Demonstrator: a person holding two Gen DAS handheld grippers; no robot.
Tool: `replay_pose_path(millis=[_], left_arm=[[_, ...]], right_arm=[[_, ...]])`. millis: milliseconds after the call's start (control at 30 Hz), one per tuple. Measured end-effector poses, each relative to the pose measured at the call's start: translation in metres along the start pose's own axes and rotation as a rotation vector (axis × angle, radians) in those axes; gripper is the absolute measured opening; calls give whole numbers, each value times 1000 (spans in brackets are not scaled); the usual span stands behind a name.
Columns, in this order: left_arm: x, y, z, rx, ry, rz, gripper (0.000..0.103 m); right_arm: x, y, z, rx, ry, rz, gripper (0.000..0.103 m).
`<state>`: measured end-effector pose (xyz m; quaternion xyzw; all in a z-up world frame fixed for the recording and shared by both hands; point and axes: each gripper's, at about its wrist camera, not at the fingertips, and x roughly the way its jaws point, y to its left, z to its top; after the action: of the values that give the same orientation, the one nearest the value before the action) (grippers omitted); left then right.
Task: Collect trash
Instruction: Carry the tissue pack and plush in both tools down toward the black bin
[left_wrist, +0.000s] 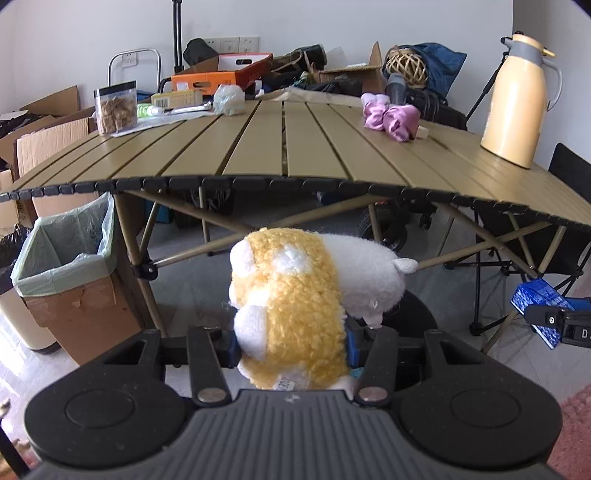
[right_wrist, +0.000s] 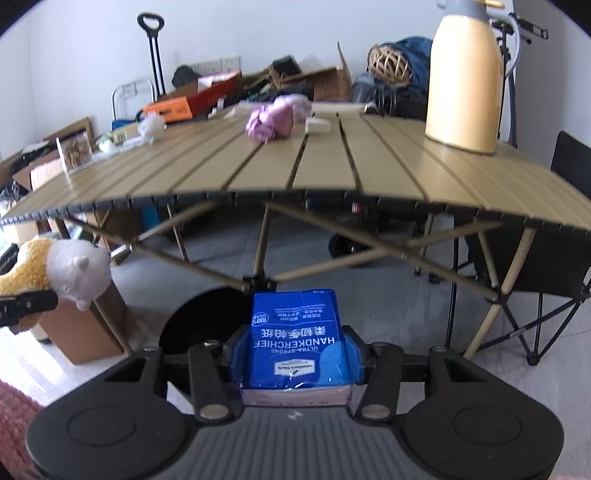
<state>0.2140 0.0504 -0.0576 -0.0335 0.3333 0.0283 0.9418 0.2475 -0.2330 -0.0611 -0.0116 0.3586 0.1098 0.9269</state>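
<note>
A cluttered room with white walls holds a slatted folding tabletop (left_wrist: 295, 147), seen from just below its near edge, with boxes and bags piled behind it. On the far left of the tabletop stand a clear jar of snacks (left_wrist: 115, 107) and a pale crumpled wad (left_wrist: 228, 99); toward the right lie a pink crumpled bundle (left_wrist: 391, 116) and a tall cream thermos jug (left_wrist: 517, 99).

The left gripper (left_wrist: 291, 349) has its fingers pinching a yellow-and-white plush toy (left_wrist: 295, 295), which is off the tabletop and held in the air in front of it. The right gripper (right_wrist: 297, 360) has its fingers pressed on a blue handkerchief tissue pack (right_wrist: 297, 339), also held below the table edge.

A cardboard box lined with a green bag (left_wrist: 62, 258) sits on the floor at the left, beside the table leg, and looks like the bin.

As a judgement, the task is midway: two things are picked up but not yet dropped, and the bag appears empty from this angle. The crumpled wads on the tabletop probably remain to be collected.
</note>
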Motion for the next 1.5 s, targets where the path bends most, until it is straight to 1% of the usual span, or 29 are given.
replay_pose_path(millis=[233,367,467,867,1133,1500], left_arm=[[24,10,-14,-8,72,43,50],[34,16,-16,-21,111,69,50],[39,19,-17,-28,124,78,50],[57,36,-14,-75,175,114,50],[74,51,-12,-107,216,139,50],[92,68,-12,-128,256,175,50]], right_arm=[[21,0,-12,-7,90,-6,50],[30,1,-14,-3,118,-9,50],[35,3,-13,-7,130,-8,50],[67,28,4,-62,174,26,50],[105,47,18,-84,214,56,50],[156,72,27,-101,268,82,50]])
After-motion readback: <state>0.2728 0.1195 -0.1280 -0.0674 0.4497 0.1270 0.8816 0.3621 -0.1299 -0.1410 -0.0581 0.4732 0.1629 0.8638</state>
